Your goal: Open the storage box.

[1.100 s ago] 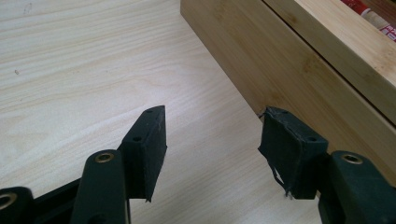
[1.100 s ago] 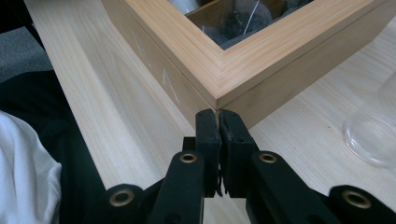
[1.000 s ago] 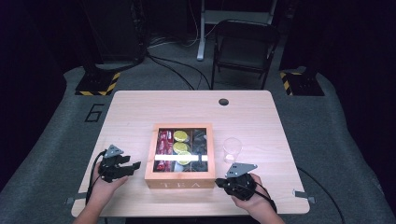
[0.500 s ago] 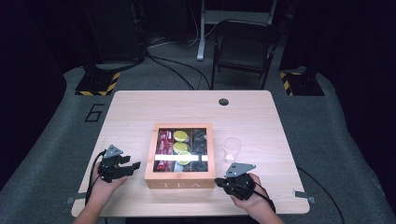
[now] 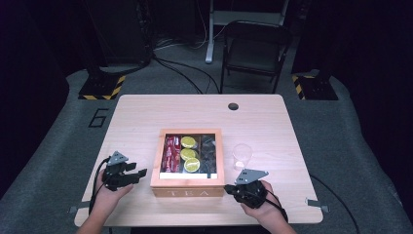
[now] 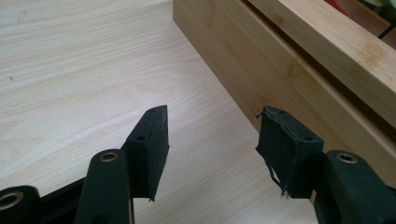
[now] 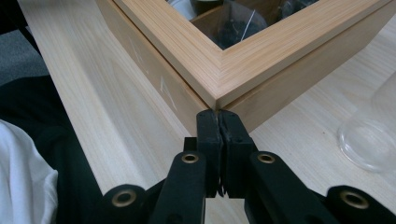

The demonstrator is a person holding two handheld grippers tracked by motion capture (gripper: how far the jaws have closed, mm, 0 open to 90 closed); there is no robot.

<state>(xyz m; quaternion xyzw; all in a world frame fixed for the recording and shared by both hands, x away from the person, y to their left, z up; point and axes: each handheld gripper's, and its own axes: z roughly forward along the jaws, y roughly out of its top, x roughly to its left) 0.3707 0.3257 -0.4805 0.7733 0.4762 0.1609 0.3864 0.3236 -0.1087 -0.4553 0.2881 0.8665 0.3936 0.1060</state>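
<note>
A wooden tea box [image 5: 187, 185] with a clear window lid lies in the middle of the table and holds red, yellow-green and dark packets. My left gripper [image 5: 139, 170] rests on the table just left of the box. Its jaws point at the box's side wall [image 6: 289, 60]. The left gripper [image 6: 212, 114] is open with bare table between its pads. My right gripper [image 5: 228, 187] lies at the box's front right corner. In the right gripper view the right gripper [image 7: 218, 115] is shut with nothing in it, tips right at the seam of the box corner [image 7: 219, 70].
A clear plastic cup [image 5: 242, 155] stands right of the box, close to the right hand, and its base [image 7: 369, 135] is near the jaws. A round hole [image 5: 233, 106] sits at the table's far edge. A folding chair [image 5: 255, 51] stands beyond the table.
</note>
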